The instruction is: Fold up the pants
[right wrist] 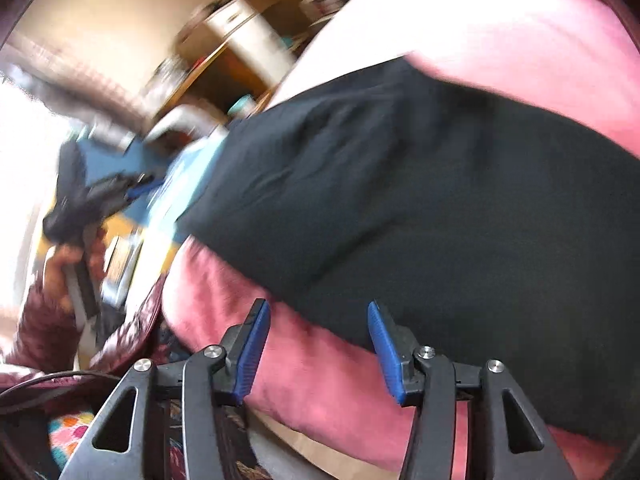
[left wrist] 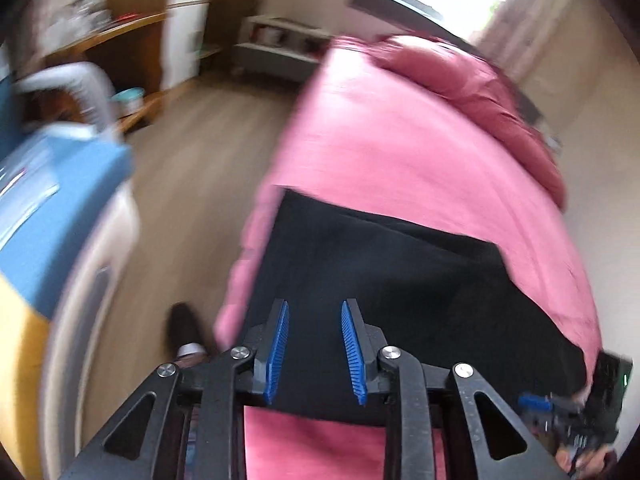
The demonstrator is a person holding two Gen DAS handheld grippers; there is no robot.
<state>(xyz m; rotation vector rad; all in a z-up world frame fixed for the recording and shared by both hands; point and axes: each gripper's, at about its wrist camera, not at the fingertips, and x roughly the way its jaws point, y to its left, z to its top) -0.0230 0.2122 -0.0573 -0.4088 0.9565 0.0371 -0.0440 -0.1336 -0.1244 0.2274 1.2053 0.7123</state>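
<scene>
The black fabric pants [left wrist: 376, 300] lie flat on the bed with the pink cover [left wrist: 400, 140], as a broad dark rectangle near the foot end and close to the left edge of the bed. In the right wrist view the same pants [right wrist: 440, 200] stretch across the pink cover [right wrist: 500, 28], and a strip of pink shows between the cloth and the camera.

The left gripper [left wrist: 314, 352] hangs above the near edge of the pants. Its two black fingers with blue ribbed pads [left wrist: 277, 354] stand apart, released, and nothing is between them. The right gripper [right wrist: 318, 350] is also spread wide, with its blue pads [right wrist: 251, 354] over the pink cover just beside the edge of the pants; it holds nothing.

In the right wrist view the left gripper [right wrist: 132, 190] appears far to the left, blurred, held by a hand [right wrist: 66, 264] with a dark red quilted sleeve [right wrist: 48, 336]. In the left wrist view the right gripper [left wrist: 560, 412] shows at the lower right corner.

Beside the bed is a light wooden floor [left wrist: 188, 152], and a dark shoe [left wrist: 186, 330] stands on it. Both views are blurred.
</scene>
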